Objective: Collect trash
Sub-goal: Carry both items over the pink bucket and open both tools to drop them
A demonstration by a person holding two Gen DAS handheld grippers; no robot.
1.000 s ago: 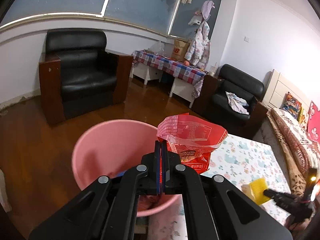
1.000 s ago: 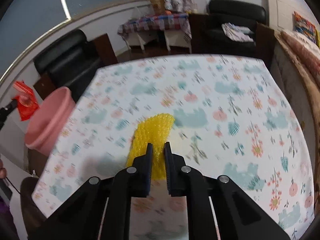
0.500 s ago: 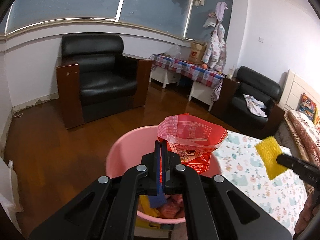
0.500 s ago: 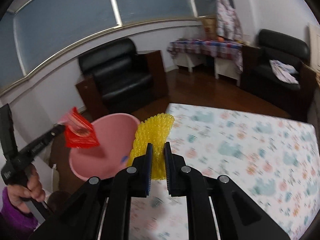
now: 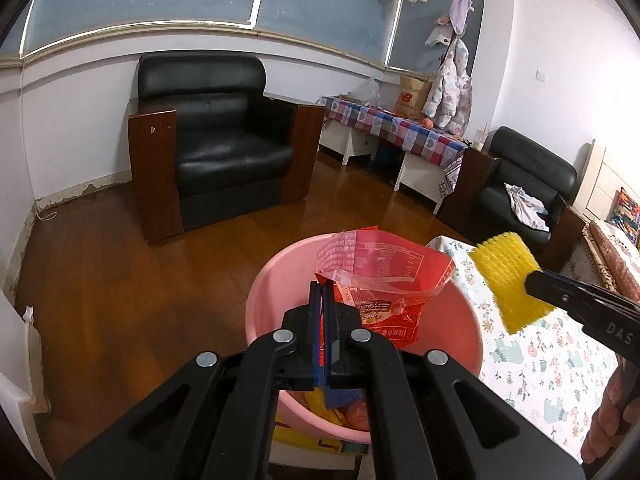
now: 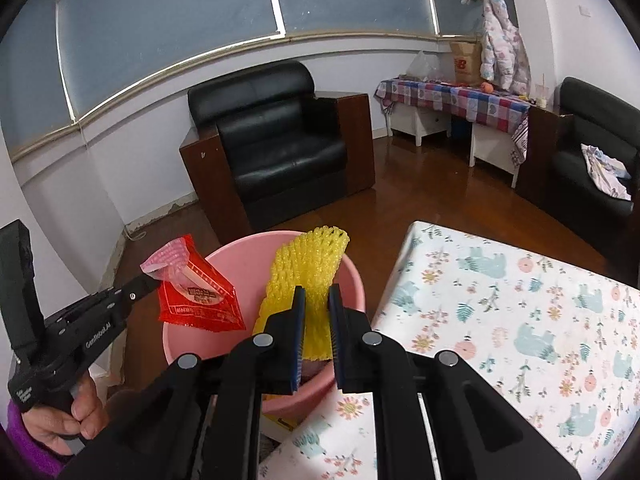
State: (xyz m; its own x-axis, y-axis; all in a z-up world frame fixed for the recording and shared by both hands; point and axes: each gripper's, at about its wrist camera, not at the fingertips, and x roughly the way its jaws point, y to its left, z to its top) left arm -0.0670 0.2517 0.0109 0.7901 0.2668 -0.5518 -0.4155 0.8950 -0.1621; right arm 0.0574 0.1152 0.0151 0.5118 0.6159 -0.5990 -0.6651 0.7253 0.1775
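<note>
My left gripper is shut on a red plastic snack bag and holds it above the pink bucket; the bag also shows in the right wrist view. My right gripper is shut on a yellow foam net sleeve, held over the bucket's rim at the table's corner. The sleeve also shows in the left wrist view. Some trash lies in the bucket's bottom.
A table with a floral cloth stands right of the bucket. A black armchair stands across the wooden floor. A checked-cloth side table and a second black chair stand further back.
My right gripper lifted the yellow sleeve off the table and carried it left to the bucket. My left gripper has risen a little while it holds the red bag over the bucket.
</note>
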